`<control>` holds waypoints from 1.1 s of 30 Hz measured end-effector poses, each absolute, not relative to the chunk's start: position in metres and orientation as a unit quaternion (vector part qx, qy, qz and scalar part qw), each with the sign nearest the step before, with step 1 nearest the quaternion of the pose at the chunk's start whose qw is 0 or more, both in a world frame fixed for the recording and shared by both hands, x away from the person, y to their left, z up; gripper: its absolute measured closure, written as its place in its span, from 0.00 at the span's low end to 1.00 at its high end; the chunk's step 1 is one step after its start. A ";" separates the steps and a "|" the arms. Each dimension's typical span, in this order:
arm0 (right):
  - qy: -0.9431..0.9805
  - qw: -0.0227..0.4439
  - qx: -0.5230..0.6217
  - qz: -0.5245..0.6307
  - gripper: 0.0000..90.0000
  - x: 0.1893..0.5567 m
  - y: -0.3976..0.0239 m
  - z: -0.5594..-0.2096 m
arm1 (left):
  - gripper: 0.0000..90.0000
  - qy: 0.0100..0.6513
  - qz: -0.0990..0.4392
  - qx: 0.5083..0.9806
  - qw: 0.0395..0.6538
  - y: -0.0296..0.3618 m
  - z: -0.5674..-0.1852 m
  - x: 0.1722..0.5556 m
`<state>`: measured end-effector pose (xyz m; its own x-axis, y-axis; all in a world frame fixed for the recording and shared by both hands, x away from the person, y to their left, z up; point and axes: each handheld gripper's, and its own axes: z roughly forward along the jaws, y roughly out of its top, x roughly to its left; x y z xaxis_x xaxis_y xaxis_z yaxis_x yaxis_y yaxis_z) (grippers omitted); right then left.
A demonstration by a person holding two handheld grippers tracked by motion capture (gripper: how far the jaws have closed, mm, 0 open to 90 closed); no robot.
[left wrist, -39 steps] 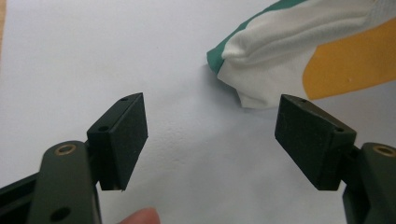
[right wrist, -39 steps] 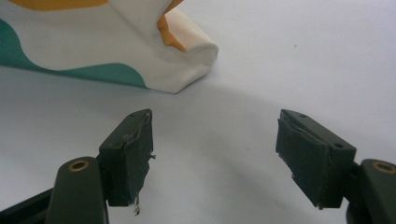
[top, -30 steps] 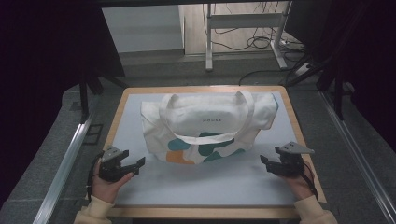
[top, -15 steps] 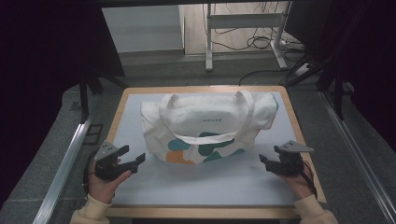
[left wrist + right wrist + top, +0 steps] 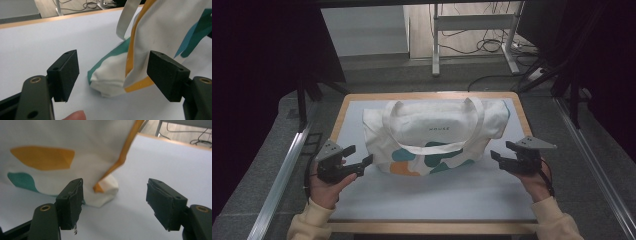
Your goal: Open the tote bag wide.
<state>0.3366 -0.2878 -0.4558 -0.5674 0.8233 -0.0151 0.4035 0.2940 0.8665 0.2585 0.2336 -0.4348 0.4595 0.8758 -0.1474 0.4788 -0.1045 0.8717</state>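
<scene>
A cream tote bag [image 5: 437, 131] with teal and orange patches lies flat on the white table top [image 5: 427, 200], its handles looped over it. My left gripper [image 5: 359, 155] is open at the bag's near left corner. In the left gripper view that folded corner [image 5: 110, 80] lies between the wide-apart jaws of the left gripper [image 5: 113, 72], untouched. My right gripper [image 5: 502, 151] is open at the bag's near right corner. In the right gripper view the right gripper [image 5: 115, 200] has that corner [image 5: 106, 190] with its orange trim just ahead of the left jaw.
The white top has a wooden rim [image 5: 427, 227]. Metal rails [image 5: 277, 175] run along both sides of the table. Beyond the far edge stand desk legs [image 5: 434, 45] and floor cables [image 5: 492, 45]. Dark curtains close in left and right.
Both grippers have moved a little forward toward the bag's near corners, the left one also inward. Both have stayed open, and the bag has not moved.
</scene>
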 end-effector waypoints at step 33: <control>0.769 0.236 0.361 0.472 0.84 0.364 -0.270 -0.418 | 0.91 0.417 0.179 0.742 0.494 0.214 -0.421 0.283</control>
<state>0.3641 -0.2697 -0.4182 -0.6285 0.7775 -0.0227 0.3314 0.2941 0.8965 0.2831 0.2140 -0.4209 0.5880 0.7955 -0.1465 0.4420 -0.1643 0.8819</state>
